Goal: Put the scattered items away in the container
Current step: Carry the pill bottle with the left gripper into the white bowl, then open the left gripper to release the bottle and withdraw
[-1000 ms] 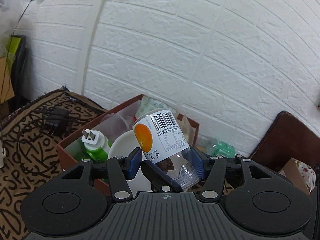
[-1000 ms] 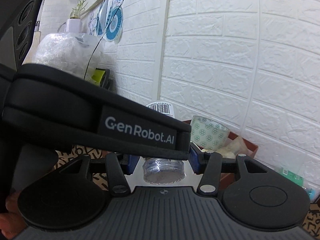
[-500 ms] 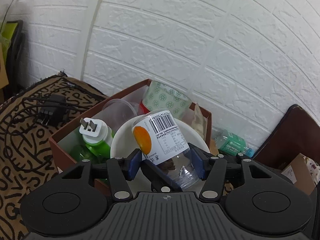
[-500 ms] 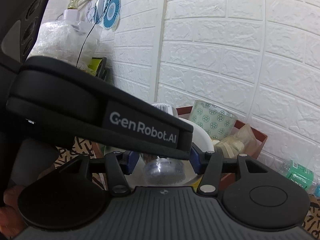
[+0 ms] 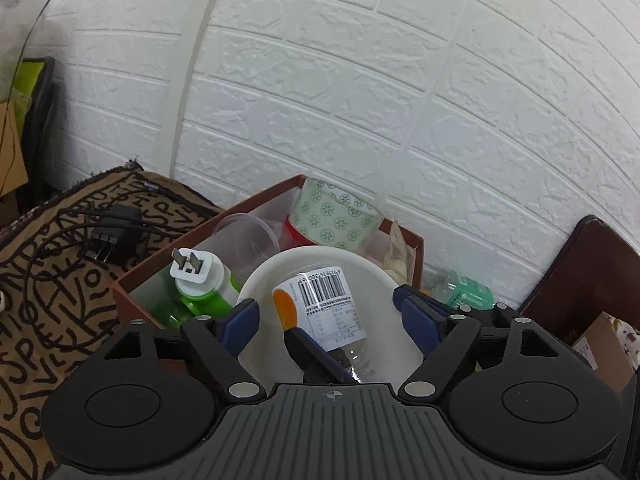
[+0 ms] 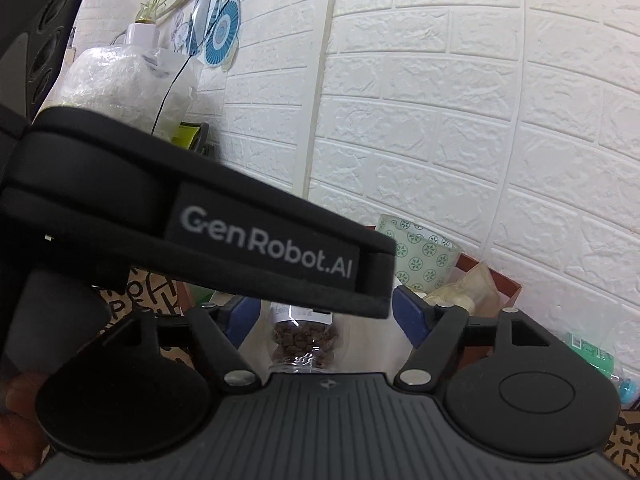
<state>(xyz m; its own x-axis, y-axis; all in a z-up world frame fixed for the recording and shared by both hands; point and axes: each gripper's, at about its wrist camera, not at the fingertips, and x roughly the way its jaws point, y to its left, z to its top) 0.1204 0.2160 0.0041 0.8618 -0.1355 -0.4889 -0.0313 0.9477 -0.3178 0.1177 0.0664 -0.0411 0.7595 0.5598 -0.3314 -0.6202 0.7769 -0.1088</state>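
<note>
A clear jar (image 5: 326, 308) with a barcode label and brown bits inside lies tilted in a white bowl (image 5: 360, 264), which sits in the brown box (image 5: 132, 280). My left gripper (image 5: 328, 320) hangs over the bowl, jaws opening. Its blue pads (image 5: 240, 320) stand well clear of the jar on both sides. My right gripper (image 6: 324, 320) is just below it, jaws opening too, with the jar (image 6: 304, 338) loose between its fingers (image 6: 408, 316). One right finger (image 5: 312, 354) shows under the jar. The left gripper's black body (image 6: 200, 216) hides much of the right view.
The box also holds a green bottle (image 5: 200, 292), a clear cup (image 5: 244, 236), a patterned cup (image 5: 336, 216) and a beige bag (image 5: 396, 256). A green water bottle (image 5: 464, 292) lies by the wall. A charger (image 5: 116, 236) rests on patterned cloth. A dark board (image 5: 592, 272) stands right.
Both pairs of jaws have spread apart and let go of the jar. The jar has sunk lower and now rests in the white bowl.
</note>
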